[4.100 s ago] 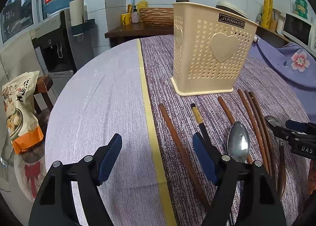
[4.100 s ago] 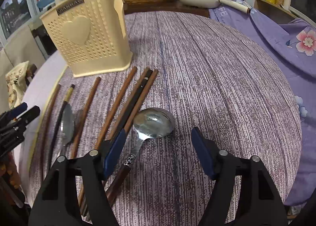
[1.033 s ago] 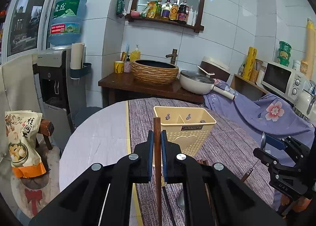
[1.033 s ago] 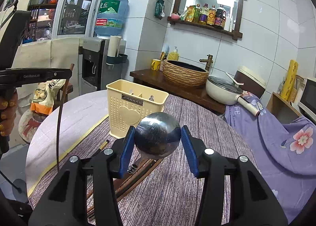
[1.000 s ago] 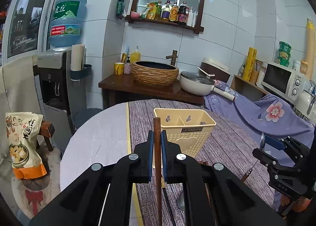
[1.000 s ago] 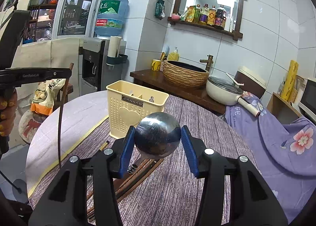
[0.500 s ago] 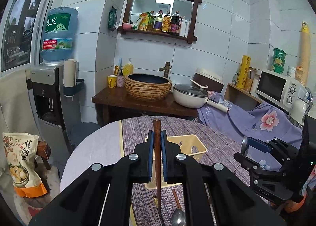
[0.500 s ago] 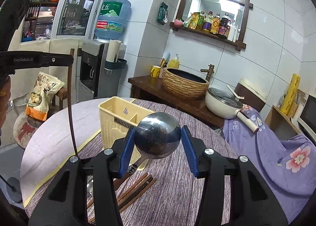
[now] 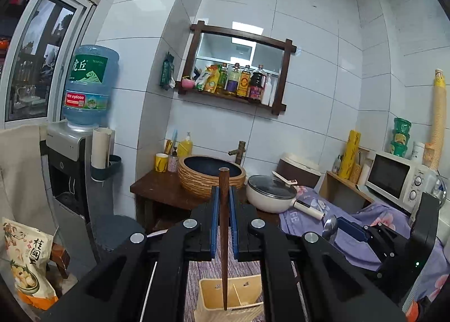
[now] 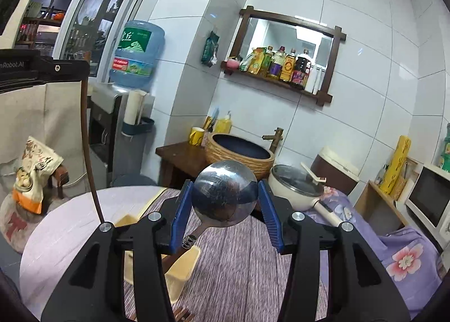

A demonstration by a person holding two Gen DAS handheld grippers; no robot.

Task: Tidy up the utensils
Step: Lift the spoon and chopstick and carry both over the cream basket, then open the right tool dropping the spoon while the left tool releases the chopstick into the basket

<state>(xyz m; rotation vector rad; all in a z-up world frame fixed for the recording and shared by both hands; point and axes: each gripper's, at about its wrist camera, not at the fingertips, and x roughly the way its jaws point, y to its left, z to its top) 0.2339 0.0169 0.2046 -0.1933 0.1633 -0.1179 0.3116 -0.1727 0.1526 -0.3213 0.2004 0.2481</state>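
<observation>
While the striped bench (image 10: 247, 274) carries the cream utensil holder (image 9: 230, 298), the right gripper (image 10: 225, 216) has its fingers clamped on a steel spoon (image 10: 225, 194) (bowl upright); the left gripper (image 9: 224, 220) pinches a wooden chopstick (image 9: 224, 237) above that holder.

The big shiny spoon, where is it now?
In the right wrist view, the spoon sits mid-frame, clamped in the right hand-held gripper, raised above the cream basket.

water jug (image 9: 89, 88) – "虎丘", snack bag (image 9: 26, 263) – "桂圆"
</observation>
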